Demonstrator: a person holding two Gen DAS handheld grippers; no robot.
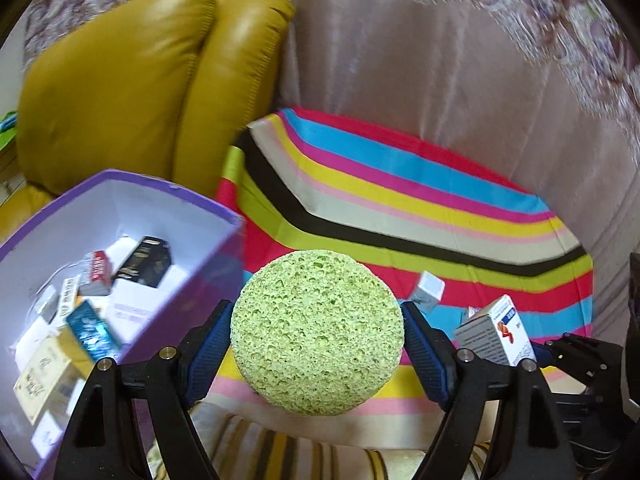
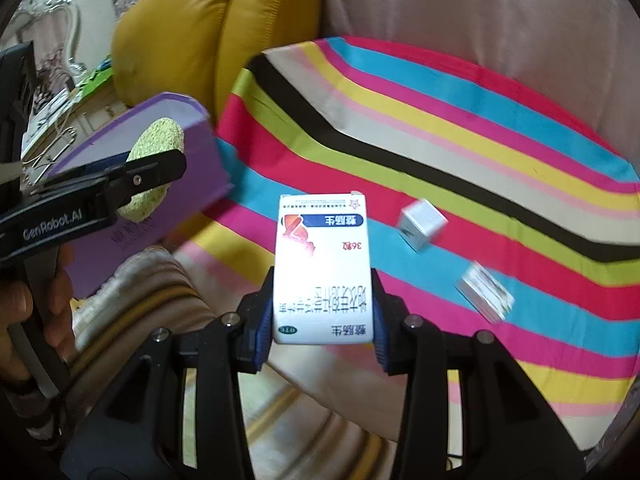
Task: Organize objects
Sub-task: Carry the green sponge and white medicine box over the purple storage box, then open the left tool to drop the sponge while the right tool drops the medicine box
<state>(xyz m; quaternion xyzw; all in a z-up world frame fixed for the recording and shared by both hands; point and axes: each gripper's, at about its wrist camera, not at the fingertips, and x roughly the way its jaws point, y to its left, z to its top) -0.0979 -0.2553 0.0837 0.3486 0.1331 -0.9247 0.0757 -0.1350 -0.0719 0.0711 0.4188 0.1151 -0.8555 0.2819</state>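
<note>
Holding one item in each gripper, I have both loads up off the striped cloth (image 2: pixel 460 120) so they can go into the purple box (image 1: pixel 132 184). My left gripper (image 1: pixel 318 336) has its fingers clamped on the green sponge ball (image 1: pixel 316 332), pressing on its two sides; the soft foam fills the gap, which I judge gives a steady grip. From the right wrist view the ball sits just in front of the box's near wall, so I think a short move left and forward would put it over the opening.

My right gripper (image 2: pixel 323 320) has its fingers closed on the lower end of a white medicine carton (image 2: pixel 322 268), which juts forward with its print upside down to the camera. Gripped only at one end, it could pivot if bumped.

Inside the box lies a jumble of small cartons (image 1: pixel 92 304). Two little boxes remain on the cloth: a white cube-like one (image 2: pixel 422 222) and a flatter one (image 2: pixel 484 296), well apart from the purple box.

The surface is round under its bright stripes. Behind it stand a mustard leather chair (image 1: pixel 132 80) and pale pink curtains (image 1: pixel 460 60).
</note>
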